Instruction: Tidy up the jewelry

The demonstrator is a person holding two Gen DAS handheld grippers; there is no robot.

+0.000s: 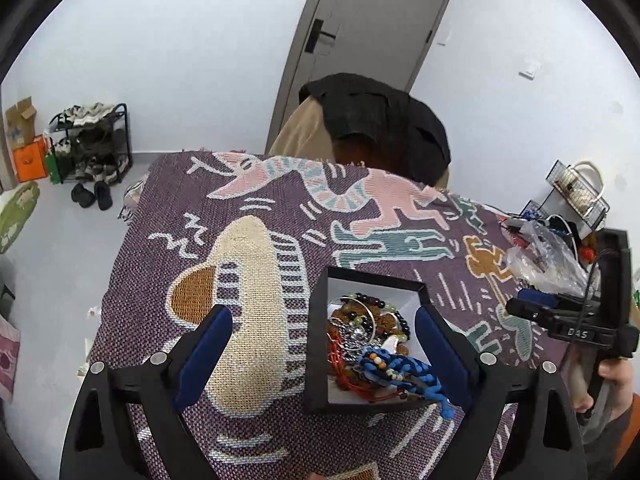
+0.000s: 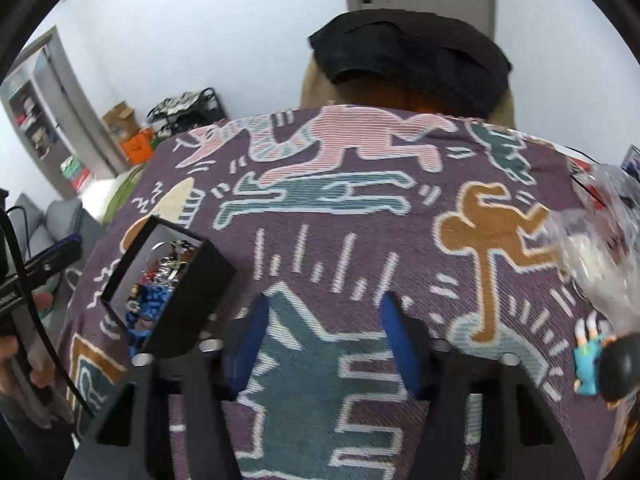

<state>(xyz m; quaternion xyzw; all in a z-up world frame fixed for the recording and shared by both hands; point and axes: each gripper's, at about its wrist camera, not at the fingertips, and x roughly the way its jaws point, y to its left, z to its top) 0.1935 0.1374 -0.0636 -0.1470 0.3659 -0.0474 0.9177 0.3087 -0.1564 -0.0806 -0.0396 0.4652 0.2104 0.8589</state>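
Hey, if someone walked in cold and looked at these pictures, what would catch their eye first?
The purple woven blanket with big cartoon figures covers the whole table. On it sits a black box heaped with tangled jewelry, a blue braided cord spilling over its near edge, right before the open left gripper. The right gripper is open over bare blanket.

You've got one black box (image 1: 372, 276) at lower centre of the left wrist view, jewelry heaped inside, too tangled to count. One blue braided cord (image 1: 404, 372) hangs over its near edge. Two grippers: left gripper (image 1: 324, 344), right gripper (image 2: 324, 340). One patterned cloth (image 1: 256, 208). One clear plastic bag (image 1: 548, 256), right edge. One small figurine (image 2: 592, 360), lower right of the right wrist view.
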